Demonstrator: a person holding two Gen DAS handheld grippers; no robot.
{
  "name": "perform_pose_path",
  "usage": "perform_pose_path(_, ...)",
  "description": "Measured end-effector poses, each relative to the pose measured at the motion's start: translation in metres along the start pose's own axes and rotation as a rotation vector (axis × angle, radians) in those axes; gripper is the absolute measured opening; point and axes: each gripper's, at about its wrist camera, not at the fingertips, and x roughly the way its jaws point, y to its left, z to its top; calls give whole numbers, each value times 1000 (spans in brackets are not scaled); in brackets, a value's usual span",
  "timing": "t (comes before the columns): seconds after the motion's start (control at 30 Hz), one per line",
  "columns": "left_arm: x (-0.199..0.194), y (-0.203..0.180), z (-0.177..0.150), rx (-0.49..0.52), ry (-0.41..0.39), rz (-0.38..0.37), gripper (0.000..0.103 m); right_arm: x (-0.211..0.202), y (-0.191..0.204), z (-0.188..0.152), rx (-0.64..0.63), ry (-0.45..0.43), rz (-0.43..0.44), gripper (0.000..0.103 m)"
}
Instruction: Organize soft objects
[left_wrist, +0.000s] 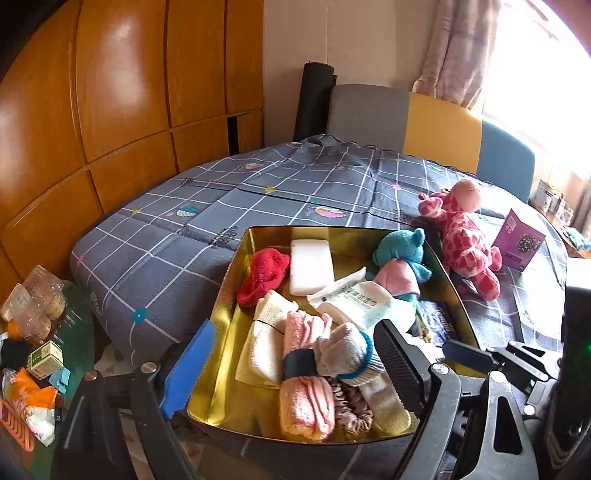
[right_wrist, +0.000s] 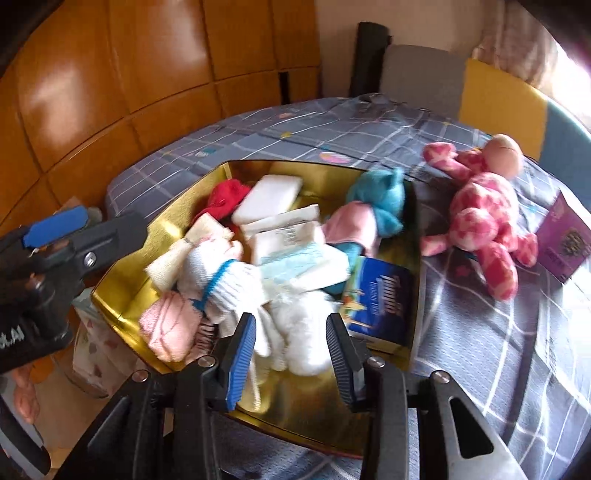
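Right gripper (right_wrist: 291, 350) is hovering part-open over the white fluff (right_wrist: 295, 332) in the tin (right_wrist: 122, 273), gripping nothing; closing carelessly risks snagging neighbouring socks (right_wrist: 229, 284). Left gripper (left_wrist: 291, 365) is gaping wide, empty.

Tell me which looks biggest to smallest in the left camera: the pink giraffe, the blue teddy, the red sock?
1. Pink giraffe, plainly the largest.
2. Blue teddy and red sock look about alike. The teddy is partly hidden by pink cloth, so I won't rank those two.
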Motion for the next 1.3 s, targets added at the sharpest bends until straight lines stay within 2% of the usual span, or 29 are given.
perform_pose_path(0.07, -2, -4, -1, 6, -2, -3, 95, -3, -6, -3, 31, -14, -42, 39)
perform_pose_path(0.23, -7, -15, -4, 10, -13, -12, 98, -17, -26, -11, 119, -66, -167, 39)
perform_pose_path(0.43, -14, -31, -10, 16, -26, -35, 103, -39, -42, -24, 175, -130, -267, 41)
perform_pose_path(0.57, -18, -45, -16, 33, -27, -56, 103, -50, -48, -32, 190, -145, -288, 42)
perform_pose_path(0.77, -23, -59, -20, 71, -31, -44, 103, -56, -54, -37, 227, -159, -319, 42)
perform_pose_path(1.0, -27, -55, -18, 41, -48, -35, 103, -70, -60, -39, 281, -212, -330, 42)
perform_pose_path(1.3, -30, -50, -16, 19, -57, -24, 103, -68, -52, -38, 257, -206, -307, 42)
